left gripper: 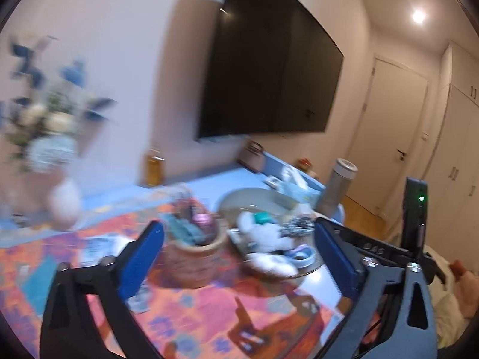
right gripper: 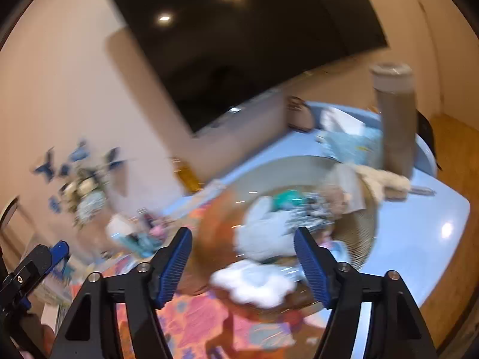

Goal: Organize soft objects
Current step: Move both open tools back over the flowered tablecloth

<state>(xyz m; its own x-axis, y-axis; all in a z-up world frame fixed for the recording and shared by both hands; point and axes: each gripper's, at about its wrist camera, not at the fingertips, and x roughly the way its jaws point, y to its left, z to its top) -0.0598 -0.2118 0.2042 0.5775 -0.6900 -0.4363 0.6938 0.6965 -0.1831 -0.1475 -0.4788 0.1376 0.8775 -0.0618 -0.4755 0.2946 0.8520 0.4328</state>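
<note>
A vase of flowers (left gripper: 51, 137) is seen at the far left of the left wrist view, standing on the blue table (left gripper: 209, 179) against the wall. The left gripper (left gripper: 239, 251) is held above a patterned orange mat (left gripper: 191, 308), its 2 blue-padded jaws spread wide with nothing between them. A wooden cup (left gripper: 194, 260) filled with small items is framed just inside the left jaw. To its right, a round tray (left gripper: 260, 197) is loaded with soft objects: a white plush toy (left gripper: 266, 236), a teal item and a grey speckled one (detail is lost to blur). A metal flask (left gripper: 338, 185) stands behind the tray, near the table edge.

In the right wrist view, the right gripper (right gripper: 242, 257) is held over the same tray (right gripper: 359, 239), jaws spread and empty. The white plush toy (right gripper: 263, 233) lies between and beyond the pads. A television (right gripper: 239, 39) is mounted on the wall above.
</note>
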